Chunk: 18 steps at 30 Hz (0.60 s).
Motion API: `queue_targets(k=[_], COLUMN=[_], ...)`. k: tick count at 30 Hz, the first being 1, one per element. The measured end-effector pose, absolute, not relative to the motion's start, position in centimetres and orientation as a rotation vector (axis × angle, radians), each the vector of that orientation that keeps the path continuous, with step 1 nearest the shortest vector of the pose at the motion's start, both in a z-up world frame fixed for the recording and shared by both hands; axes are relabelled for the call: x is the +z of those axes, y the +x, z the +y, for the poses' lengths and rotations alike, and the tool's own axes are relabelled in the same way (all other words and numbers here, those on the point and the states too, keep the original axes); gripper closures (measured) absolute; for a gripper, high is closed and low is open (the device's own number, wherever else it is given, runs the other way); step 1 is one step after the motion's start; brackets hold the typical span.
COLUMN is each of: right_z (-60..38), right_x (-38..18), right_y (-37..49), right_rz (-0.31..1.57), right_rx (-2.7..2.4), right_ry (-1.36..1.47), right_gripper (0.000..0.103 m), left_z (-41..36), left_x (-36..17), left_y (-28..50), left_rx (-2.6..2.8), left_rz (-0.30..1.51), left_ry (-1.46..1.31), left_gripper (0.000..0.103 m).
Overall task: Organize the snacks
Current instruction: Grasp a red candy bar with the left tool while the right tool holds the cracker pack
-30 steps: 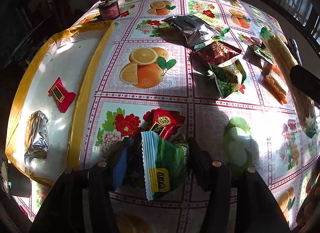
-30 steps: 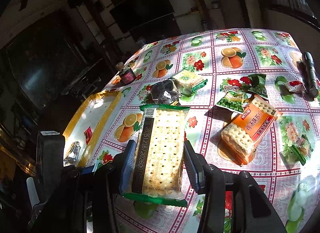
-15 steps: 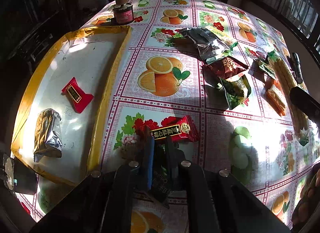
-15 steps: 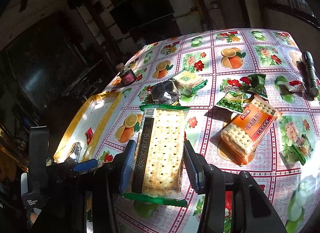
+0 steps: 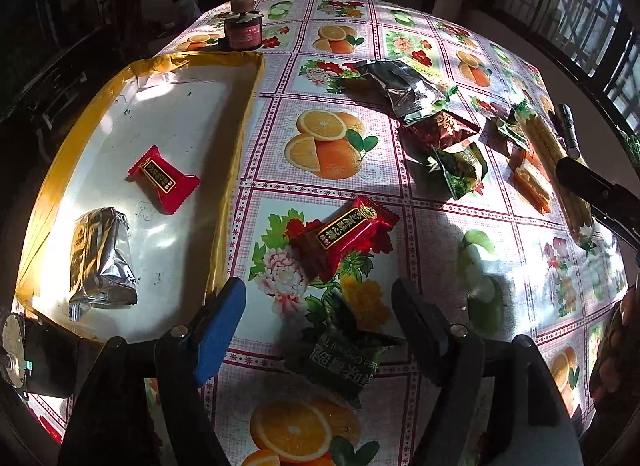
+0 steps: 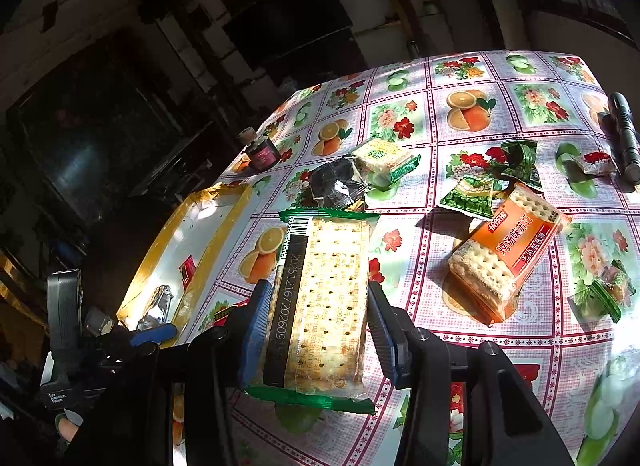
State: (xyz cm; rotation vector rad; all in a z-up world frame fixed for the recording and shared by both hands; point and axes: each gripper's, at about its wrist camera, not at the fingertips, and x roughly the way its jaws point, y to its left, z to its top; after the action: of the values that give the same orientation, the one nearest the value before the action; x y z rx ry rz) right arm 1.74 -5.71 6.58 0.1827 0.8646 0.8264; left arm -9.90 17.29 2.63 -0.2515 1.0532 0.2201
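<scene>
The left claw (image 5: 318,310) stands spread, its jaws having just been opening; a dark green snack packet (image 5: 344,350) lies loose on the desk (image 5: 440,234) between them, touched by neither pad. A red snack packet (image 5: 346,231) lies just beyond it, beside the yellow-rimmed tray (image 5: 236,169). Inside the tray rest another red packet (image 5: 164,179) and a silver packet (image 5: 100,254). The right claw (image 6: 316,322) pinches a green-edged cracker pack (image 6: 320,298), held above the desk, well apart from the tray.

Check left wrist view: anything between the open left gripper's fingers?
Yes: a dark green foil snack packet lies on the tablecloth between the left gripper fingers, unpinched.
</scene>
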Motion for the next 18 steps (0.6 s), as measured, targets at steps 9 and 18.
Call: queue_targets(k=[9,18], right_z=[-6.4,-7.5], right_x=[5.8,6.2], right_y=[2.3,2.6], right_rz=[0.88,0.867], right_rx=[0.829,0.807], right_ry=[0.212,0.224], right_gripper=[0.052,0.052], left_z=[17.0,16.0], left_x=[1.5,1.1], left_y=[-6.3,-4.1], left_rx=[0.214,0.207], left_rz=[1.099,1.14], left_ry=[-0.222,-0.148], left_gripper=[0.028,0.076])
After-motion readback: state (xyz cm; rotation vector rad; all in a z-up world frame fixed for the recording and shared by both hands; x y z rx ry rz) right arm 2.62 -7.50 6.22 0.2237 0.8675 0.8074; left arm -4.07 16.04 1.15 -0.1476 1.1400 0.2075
